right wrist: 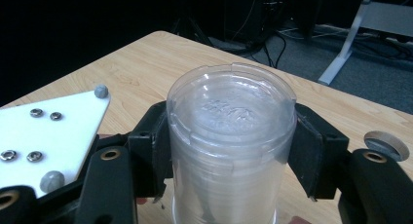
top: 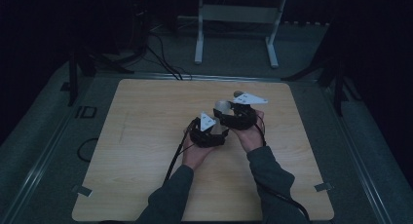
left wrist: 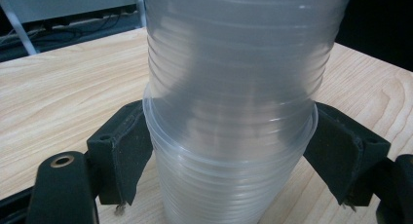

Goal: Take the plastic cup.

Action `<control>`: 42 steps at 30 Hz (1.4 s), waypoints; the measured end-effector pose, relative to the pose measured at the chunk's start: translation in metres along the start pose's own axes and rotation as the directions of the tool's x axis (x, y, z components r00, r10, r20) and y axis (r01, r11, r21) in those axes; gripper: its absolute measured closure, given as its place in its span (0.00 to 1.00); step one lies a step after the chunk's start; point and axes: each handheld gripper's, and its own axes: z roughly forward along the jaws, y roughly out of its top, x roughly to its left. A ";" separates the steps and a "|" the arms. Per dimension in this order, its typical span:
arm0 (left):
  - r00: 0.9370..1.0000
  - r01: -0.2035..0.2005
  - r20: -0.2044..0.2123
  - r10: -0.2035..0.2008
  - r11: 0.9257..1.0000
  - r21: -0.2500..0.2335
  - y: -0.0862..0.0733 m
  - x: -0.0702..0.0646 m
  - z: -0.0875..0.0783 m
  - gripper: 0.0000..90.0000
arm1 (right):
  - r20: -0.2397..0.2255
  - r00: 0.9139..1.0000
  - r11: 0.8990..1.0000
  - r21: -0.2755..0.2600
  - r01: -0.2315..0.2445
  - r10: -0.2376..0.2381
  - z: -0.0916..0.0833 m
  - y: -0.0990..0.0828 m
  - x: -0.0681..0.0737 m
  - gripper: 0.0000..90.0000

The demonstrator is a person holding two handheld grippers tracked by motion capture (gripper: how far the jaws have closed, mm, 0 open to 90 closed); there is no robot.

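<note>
A nested stack of clear plastic cups lies between my two grippers above the middle of the wooden table. In the left gripper view my left gripper is shut on the stack at its rims, one black pad on each side. The right gripper view has the flat embossed base of the end cup facing the camera, and my right gripper is shut on that end. From above, the left gripper and the right gripper sit close together, each in a hand.
The left gripper's pale three-cornered plate lies close beside the right jaws. Beyond the table's far edge stands a white metal frame, with cables on the dark floor. Bare tabletop spreads on all sides of the hands.
</note>
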 end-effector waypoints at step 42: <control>0.999 0.025 0.049 -0.025 1.000 -0.015 0.007 0.002 -0.013 0.22 | 0.003 1.000 0.996 -0.083 0.024 -0.024 -0.028 0.040 0.000 0.45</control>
